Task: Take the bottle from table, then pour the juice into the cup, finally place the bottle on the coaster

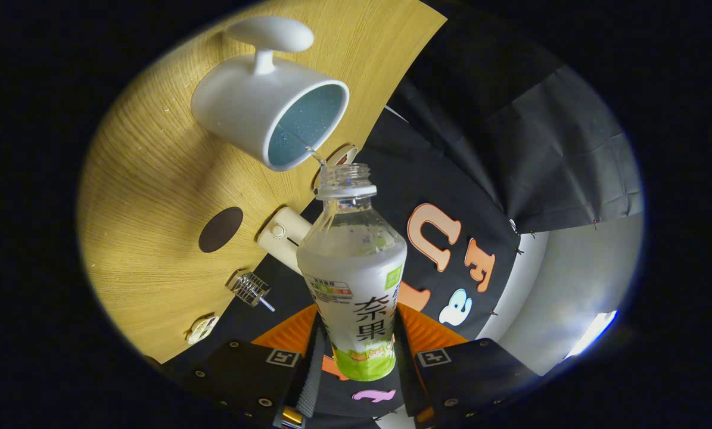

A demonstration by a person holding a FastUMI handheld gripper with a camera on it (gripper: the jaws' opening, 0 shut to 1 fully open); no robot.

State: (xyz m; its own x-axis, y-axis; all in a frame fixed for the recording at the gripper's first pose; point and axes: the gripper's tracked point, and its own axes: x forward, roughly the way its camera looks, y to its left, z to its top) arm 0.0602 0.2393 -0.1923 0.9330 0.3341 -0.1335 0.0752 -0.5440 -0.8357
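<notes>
Gripper (361,351): both fingers clamped on the lower body of the juice bottle (356,262), which sits between them. Bottle: clear plastic, uncapped, labelled, tipped so its open neck meets the rim of the cup; a thin stream runs in. Cup (260,107): white mug, blue-green interior, on the wooden table (153,179). Coaster (220,229): dark round disc on the table, near the cup, apart from it.

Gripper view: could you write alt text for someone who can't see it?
The gripper has its fingers shut on an uncapped plastic bottle, tipped so a thin stream runs from its mouth into a white cup with a blue inside. The cup stands on a wooden table, with a dark round coaster nearby.
</notes>
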